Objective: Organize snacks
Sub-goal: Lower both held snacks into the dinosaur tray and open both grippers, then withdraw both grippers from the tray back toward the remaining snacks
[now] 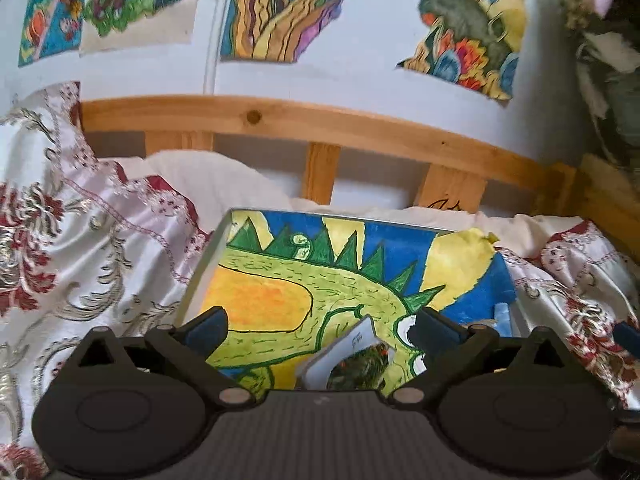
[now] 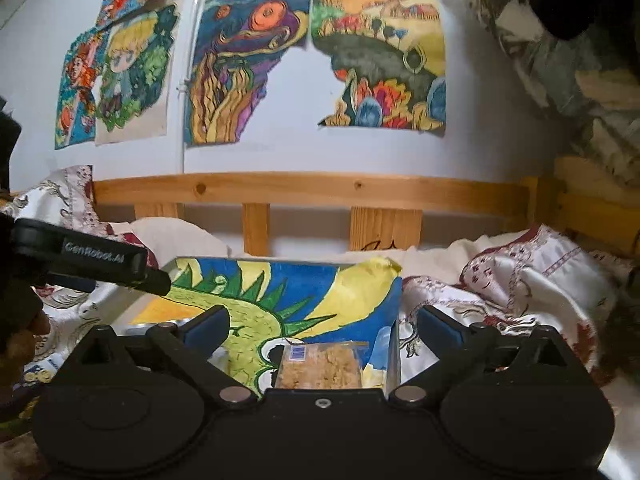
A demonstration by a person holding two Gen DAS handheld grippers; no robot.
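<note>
left gripper [image 1: 320, 328] fingers spread wide, a white-edged snack packet [image 1: 348, 356] low between them, untouched; right gripper [image 2: 322, 330] fingers also wide apart, a clear bag of pale snacks [image 2: 320, 366] lying between them on the dragon painting [image 2: 280, 292]

snack bag [image 2: 319, 365] on the painted board [image 2: 280, 300] atop the bedspread [image 2: 500, 292]; wooden headboard [image 2: 312, 190] behind
</note>
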